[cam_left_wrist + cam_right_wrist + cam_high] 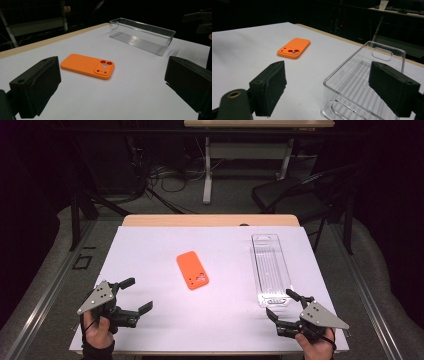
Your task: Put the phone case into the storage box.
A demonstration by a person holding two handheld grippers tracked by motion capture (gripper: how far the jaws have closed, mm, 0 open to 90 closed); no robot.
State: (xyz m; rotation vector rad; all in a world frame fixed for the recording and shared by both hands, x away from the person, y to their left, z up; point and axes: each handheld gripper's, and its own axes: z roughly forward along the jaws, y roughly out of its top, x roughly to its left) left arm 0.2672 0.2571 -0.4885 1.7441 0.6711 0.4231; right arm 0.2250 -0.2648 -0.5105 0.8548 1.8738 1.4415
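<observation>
High view, orange phone case between grippers

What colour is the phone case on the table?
Bright orange; the phone case shows best in the left gripper view.

Three cameras cover one white table. The high view sits above the near edge and looks forward and down, far enough back to take in the whole tabletop, the dark floor beyond, and both hands at the bottom corners. The left gripper view rides low near the table's near left corner, looking across the surface between its own two black jaws toward the right. The right gripper view rides low at the near right corner, looking toward the left and away. All three share an orange phone case and a clear plastic tray, the tray closest to the right gripper's camera.
</observation>
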